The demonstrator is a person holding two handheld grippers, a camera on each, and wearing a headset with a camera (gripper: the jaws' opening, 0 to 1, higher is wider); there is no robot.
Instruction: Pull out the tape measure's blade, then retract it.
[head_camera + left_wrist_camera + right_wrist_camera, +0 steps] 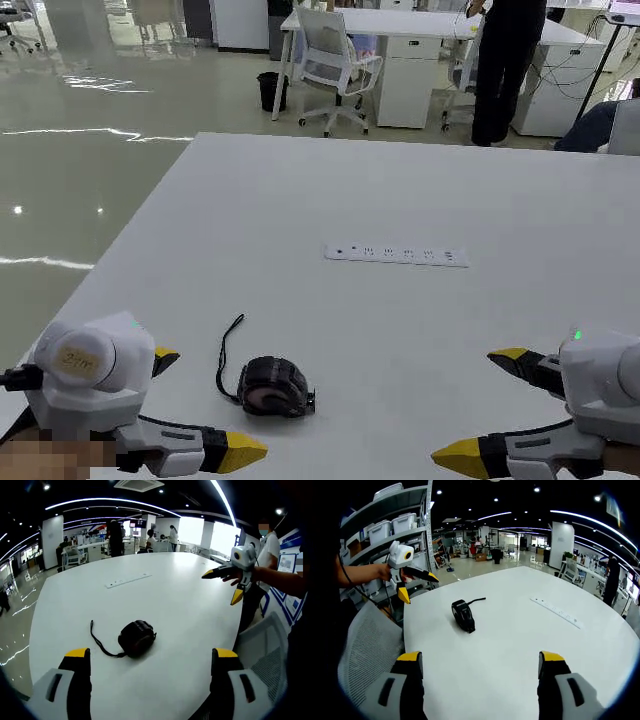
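Hovering over the white table (420, 190), the left gripper (203, 405) is spread wide, its handle cut off. The black tape measure (275, 386) lies at its 3 o'clock, untouched, with its blade tip too small to make out. The right gripper (478, 407), likewise spread, is cropped at the corner.

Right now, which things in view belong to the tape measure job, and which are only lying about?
For the job:
- tape measure, blade not pulled out
- left tool, open
- right tool, open

Only lying about:
- power strip on the table
- office chair
- bin
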